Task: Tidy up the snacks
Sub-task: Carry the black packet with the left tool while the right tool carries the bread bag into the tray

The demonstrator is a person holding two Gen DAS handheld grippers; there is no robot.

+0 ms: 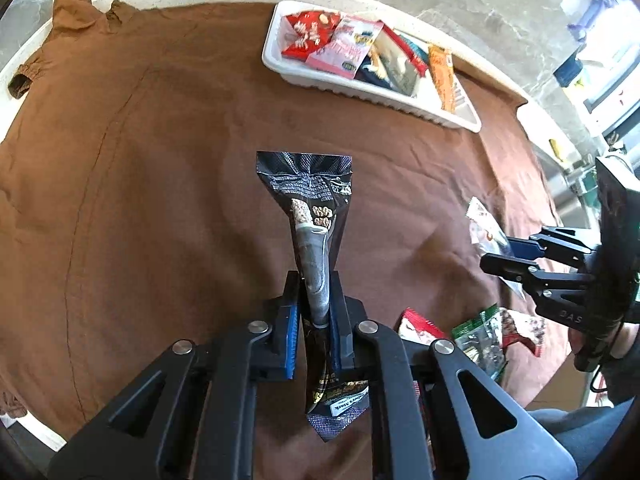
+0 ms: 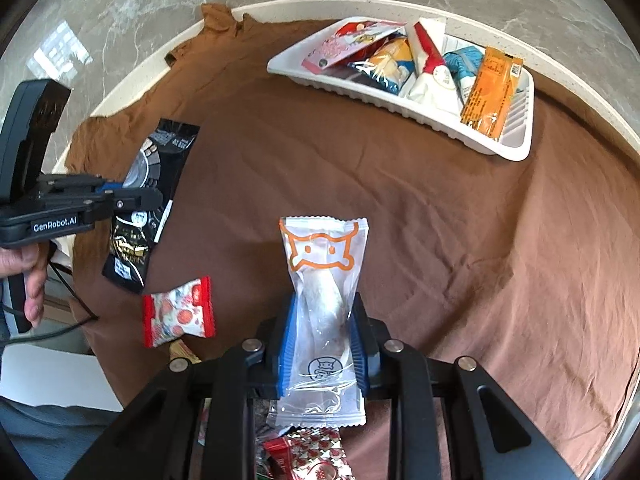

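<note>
L gripper (image 1: 314, 304) pinching black packet (image 1: 310, 216) mid-body; R gripper (image 2: 323, 332) pinching clear packet (image 2: 322, 276); both held above brown cloth (image 2: 440, 240); white tray (image 2: 516, 152) w/ snacks behind.

A cloth (image 2: 400, 208) covers the round table (image 2: 580, 80). At its far side lies a tray (image 2: 516, 152) with several snack packets in it, side by side, leaning on one another. Nearer, the left tool (image 1: 316, 300) holds a dark packet (image 1: 308, 208) above the cloth, and to its right the right tool (image 2: 322, 328) holds a clear packet (image 2: 322, 256). Between and below them, at the near edge, loose snacks lie on the cloth, one small packet (image 2: 178, 312) just left of the right tool.
</note>
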